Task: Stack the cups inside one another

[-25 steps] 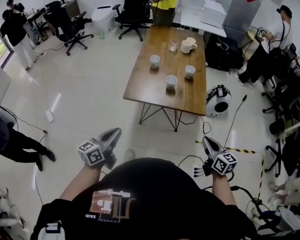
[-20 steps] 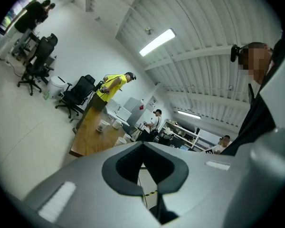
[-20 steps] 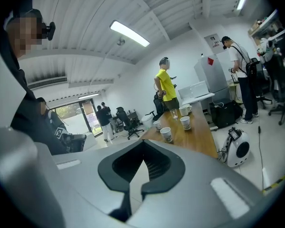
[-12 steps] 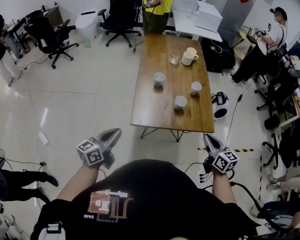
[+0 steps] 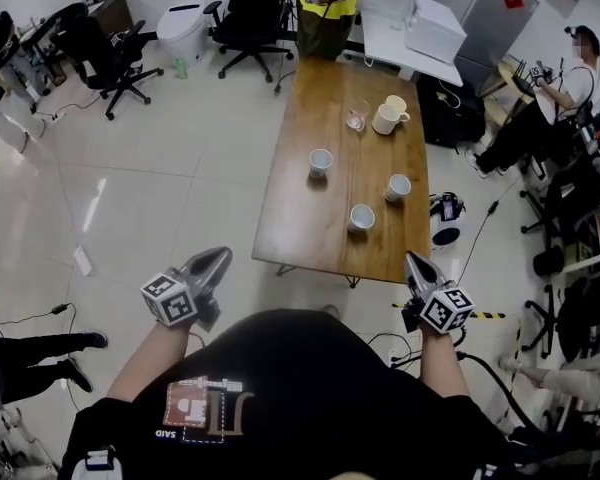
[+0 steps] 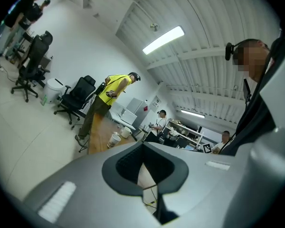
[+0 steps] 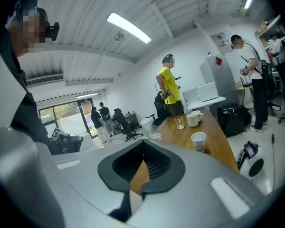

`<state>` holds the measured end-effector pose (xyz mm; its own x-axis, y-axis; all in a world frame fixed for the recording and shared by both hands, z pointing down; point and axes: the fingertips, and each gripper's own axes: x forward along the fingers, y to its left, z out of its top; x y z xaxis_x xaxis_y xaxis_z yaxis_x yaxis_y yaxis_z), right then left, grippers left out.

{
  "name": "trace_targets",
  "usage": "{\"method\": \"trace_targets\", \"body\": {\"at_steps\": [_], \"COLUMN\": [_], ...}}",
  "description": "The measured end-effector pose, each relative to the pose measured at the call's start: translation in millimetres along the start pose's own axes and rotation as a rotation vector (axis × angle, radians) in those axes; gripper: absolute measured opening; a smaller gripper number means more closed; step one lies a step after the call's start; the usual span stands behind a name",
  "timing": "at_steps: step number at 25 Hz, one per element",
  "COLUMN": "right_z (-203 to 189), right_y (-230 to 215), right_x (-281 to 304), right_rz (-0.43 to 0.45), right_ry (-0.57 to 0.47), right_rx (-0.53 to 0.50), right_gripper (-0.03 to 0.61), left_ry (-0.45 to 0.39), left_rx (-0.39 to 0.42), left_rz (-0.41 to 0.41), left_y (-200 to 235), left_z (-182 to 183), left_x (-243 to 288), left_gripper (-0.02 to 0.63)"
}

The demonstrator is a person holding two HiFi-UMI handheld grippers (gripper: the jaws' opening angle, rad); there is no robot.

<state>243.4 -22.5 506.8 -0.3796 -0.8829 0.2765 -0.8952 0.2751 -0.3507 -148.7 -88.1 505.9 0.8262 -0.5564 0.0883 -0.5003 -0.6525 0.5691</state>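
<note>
Risks first:
- Reaching near cup (image 5: 361, 216) w/ jaws shut: would shove, not grip. Sits toward table (image 5: 298, 230) front edge, so could slide off & break. Better to open well before arrival.
- Pinching thin rim w/ smooth pads: likely slip or tilt on lift. Lowering off-centre into next cup could jam or tip both.
- Far end crowded: mug (image 5: 385, 120) & glass (image 5: 356, 117) just beside each other, so easy to clip glass when going for mug.
- Round device (image 5: 445, 208) on floor by table's right side, ahead of right tongs: trip/bump hazard on approach.

Tongs:
- Left tongs (image 5: 212, 260): closed, tips together, nothing btwn them.
- Right tongs (image 5: 412, 261): closed too, empty.

Cups, relative to tongs:
- All on table, ahead of both tongs, none touched, none nested so far as visible.
- Near cup: ahead, btwn the two tongs, closer to right one but apart from it.
- Right cup (image 5: 398, 186): further on, roughly straight ahead of right tongs.
- Left cup (image 5: 321, 161): further again, btwn the two, nearer left-tongs side.
- Mug & glass: farthest, well apart from both tongs.
- Table's near right corner: just ahead of right tongs.
</note>
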Motion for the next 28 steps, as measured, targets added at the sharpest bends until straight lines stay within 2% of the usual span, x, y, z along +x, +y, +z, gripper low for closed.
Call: {"method": "trace_targets", "body": {"at_steps": [5,10,14,20,24,28], "right_z": [30.2,61.8,75.2,63.5,38.5,20.9], "right_y": [-51.0,-89.6,-110.1,-95.4,-71.2,-50.3], "right_x": [44.1,78.3,106.5,160.3,198.5,246.2], "right_rz": [0.132,0.238,0.257,0.256,0.248,0.263], "right_ry": [0.026,0.051,0.054,0.125,0.233,0.363], "right_rx": [-0.031,-0.101,-0.105,-0.16,-0.28,-0.472], "right_gripper": [0.031,0.066,0.092,0.13,0.137,0.14], "left_ry": [-0.09,-0.143,-0.112,-0.078,-0.049,-0.039], "left_rx": [0.008,-0.028,-0.018,-0.026,-0.034,-0.034], "left_rz": [0.129,0.21,0.222,0.208,0.162,0.141], "left_y": [-11.3,-30.2,-40.8,-15.3,10.6,42.1], "left_z": [14.8,4.9,1.3,5.8,16.0,32.9], "left_x": [32.8,66.7,90.2,97.0,103.0,96.4], "left_gripper": [-0.005,-0.005,-0.004,-0.005,-0.005,-0.005]}}
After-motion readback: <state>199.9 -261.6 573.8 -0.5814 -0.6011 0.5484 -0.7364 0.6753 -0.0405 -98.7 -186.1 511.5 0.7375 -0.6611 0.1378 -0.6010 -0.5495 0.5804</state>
